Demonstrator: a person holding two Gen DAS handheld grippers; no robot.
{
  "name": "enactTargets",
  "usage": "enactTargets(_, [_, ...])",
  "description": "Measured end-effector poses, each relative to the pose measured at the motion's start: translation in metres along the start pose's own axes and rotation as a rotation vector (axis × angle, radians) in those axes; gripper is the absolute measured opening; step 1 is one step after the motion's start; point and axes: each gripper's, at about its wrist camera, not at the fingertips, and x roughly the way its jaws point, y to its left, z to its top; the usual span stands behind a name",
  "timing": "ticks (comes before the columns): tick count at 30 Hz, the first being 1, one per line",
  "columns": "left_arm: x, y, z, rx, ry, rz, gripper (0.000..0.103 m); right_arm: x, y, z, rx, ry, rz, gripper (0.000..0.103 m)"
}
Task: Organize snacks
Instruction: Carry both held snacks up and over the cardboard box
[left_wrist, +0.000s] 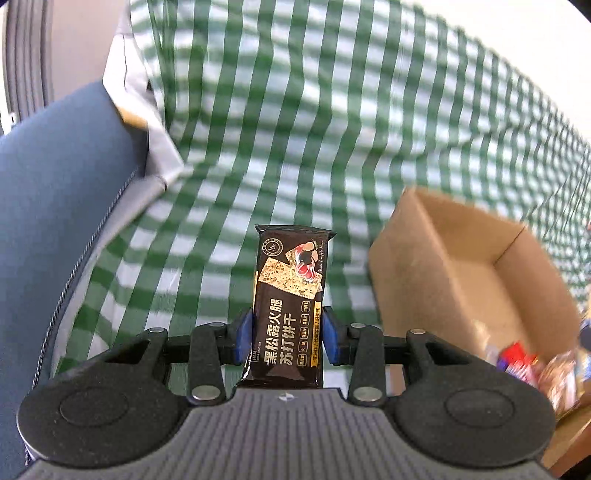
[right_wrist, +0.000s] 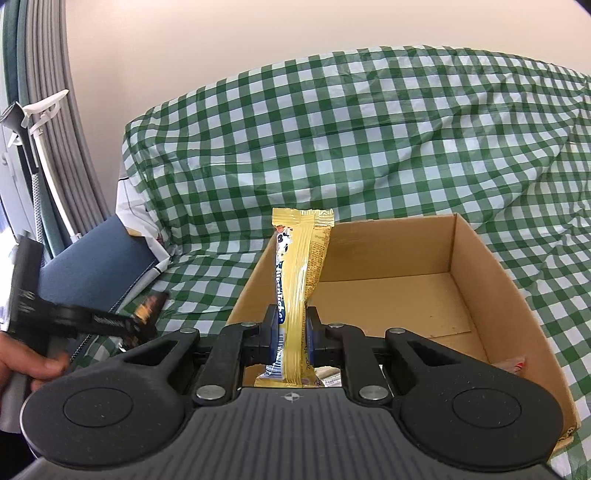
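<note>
Standing upright between each tool's fingers: cracker packet (left_wrist: 288, 310), yellow candy packet (right_wrist: 299, 291).

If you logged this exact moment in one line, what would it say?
left hand-held gripper: shut on black cracker pack | right hand-held gripper: shut on yellow candy pack above cardboard box | surface: green checked cloth

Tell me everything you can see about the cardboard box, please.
The cardboard box is plain brown corrugated card, open at the top, with no flaps showing. It sits on the green checked cloth. Its floor is mostly bare, with small dark specks. A few snack packets lie at its near end. The right gripper holds a yellow packet upright in front of the box's left part.
</note>
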Motion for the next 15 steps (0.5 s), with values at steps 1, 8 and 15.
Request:
enactTargets(1, [-0.003, -0.001, 0.002, -0.002, -0.022, -0.009, 0.043, 0.000, 0.000, 0.000, -0.001, -0.003, -0.009, 0.015])
enactTargets(8, [-0.026, -0.021, 0.010, 0.036, -0.147, -0.082, 0.043, 0.004, -0.001, 0.000, 0.005, -0.024, -0.077, 0.015])
enactTargets(15, [-0.027, -0.050, 0.008, 0.103, -0.168, -0.172, 0.043, 0.007, -0.002, -0.001, 0.010, -0.035, -0.129, 0.015])
